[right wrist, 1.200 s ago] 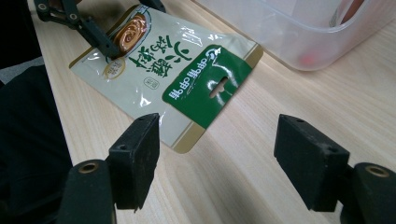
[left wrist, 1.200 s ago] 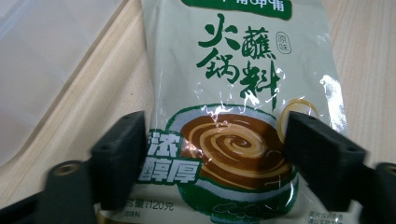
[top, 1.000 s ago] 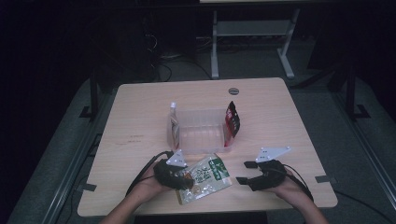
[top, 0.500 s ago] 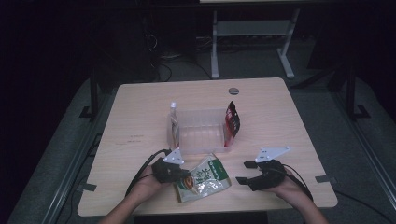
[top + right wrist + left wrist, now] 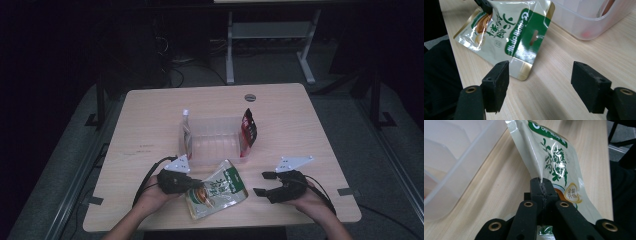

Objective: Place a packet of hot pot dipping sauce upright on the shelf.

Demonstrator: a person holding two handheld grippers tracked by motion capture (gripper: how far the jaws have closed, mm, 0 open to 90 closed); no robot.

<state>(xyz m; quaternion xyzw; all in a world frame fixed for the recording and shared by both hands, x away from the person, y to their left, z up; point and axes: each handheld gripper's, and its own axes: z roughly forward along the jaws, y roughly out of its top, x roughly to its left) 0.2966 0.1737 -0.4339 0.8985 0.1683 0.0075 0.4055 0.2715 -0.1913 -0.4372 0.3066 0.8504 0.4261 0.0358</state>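
A pale green-and-cream snack pouch (image 5: 220, 191) lies near the table's front edge, between my two grippers. My left gripper (image 5: 194, 185) is shut on its left edge. In the left gripper view the jaws (image 5: 541, 187) pinch the pouch's seam, and the pouch (image 5: 549, 152) rises away from them. My right gripper (image 5: 261, 183) rests to the right of the pouch, open and holding nothing. In the right gripper view its pads (image 5: 497, 85) stand wide apart, with the pouch's green header (image 5: 524, 32) just beyond them.
A clear plastic bin (image 5: 212, 120) stands mid-table behind the pouch, also seen as a bin (image 5: 454, 157) and a bin (image 5: 584, 20). A red packet (image 5: 248, 127) leans at its right end. A white-capped pouch (image 5: 186, 131) stands at its left end.
The left hand has shifted slightly at the pouch's left edge, and the pouch sits a touch differently. The right hand has stayed still.
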